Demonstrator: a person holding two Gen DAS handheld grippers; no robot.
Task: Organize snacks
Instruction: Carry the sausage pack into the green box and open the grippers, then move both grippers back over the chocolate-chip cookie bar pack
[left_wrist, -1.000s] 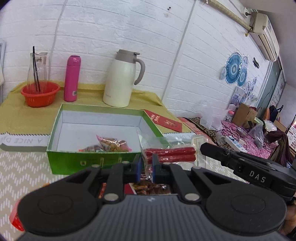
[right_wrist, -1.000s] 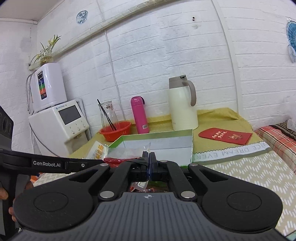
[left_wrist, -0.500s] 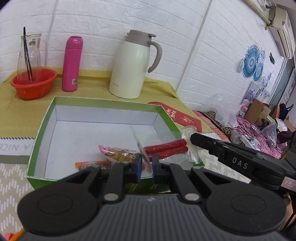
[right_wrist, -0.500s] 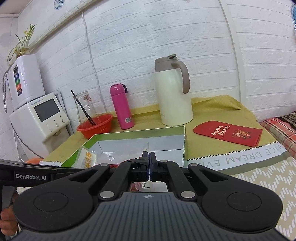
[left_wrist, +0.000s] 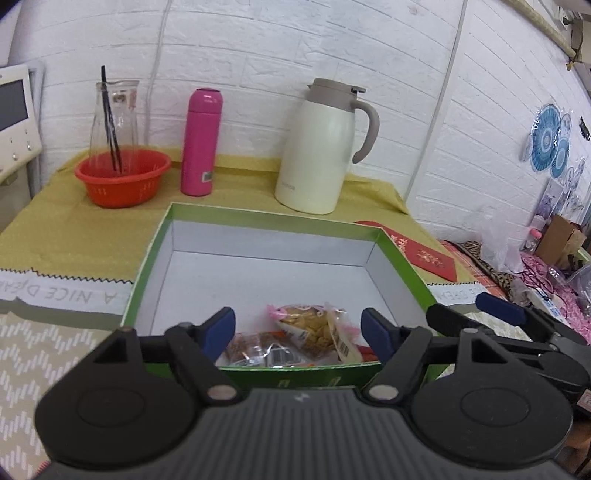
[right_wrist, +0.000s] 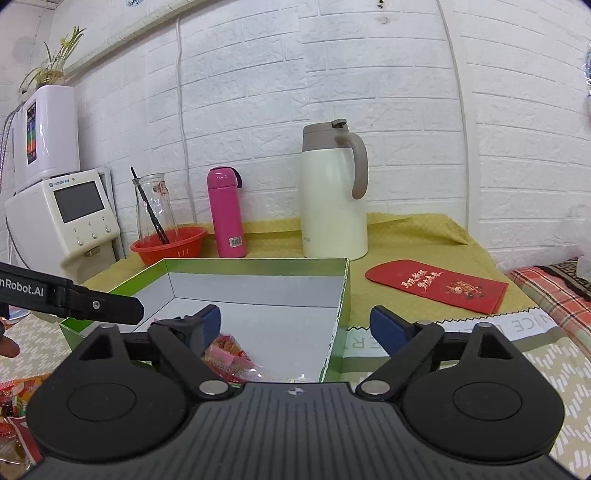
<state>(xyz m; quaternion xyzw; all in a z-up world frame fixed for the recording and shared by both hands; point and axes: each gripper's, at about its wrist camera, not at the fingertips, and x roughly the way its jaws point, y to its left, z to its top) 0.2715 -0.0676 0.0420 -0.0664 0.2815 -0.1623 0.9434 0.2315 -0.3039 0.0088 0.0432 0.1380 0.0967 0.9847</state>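
Observation:
A green box (left_wrist: 155, 254) with a white inside stands on the table; it also shows in the right wrist view (right_wrist: 341, 291). Several snack packets (left_wrist: 306, 325) lie at its near end, with a red sausage pack edge (left_wrist: 365, 350) beside them. My left gripper (left_wrist: 298, 330) is open and empty just above the box's near wall. My right gripper (right_wrist: 300, 325) is open and empty over the box's near right corner, above a pink packet (right_wrist: 227, 354). Loose snacks (right_wrist: 14, 402) lie on the table at far left in the right wrist view.
Behind the box stand a cream thermos jug (left_wrist: 325, 147), a pink bottle (left_wrist: 201, 142) and a red basket with a glass carafe (left_wrist: 122, 177). A red envelope (right_wrist: 436, 284) lies right of the box. A white appliance (right_wrist: 62, 218) stands at left.
Both grippers have opened and let go of the clear bag of red sausages, which now lies in the box. Both grippers have moved forward over the box's near end.

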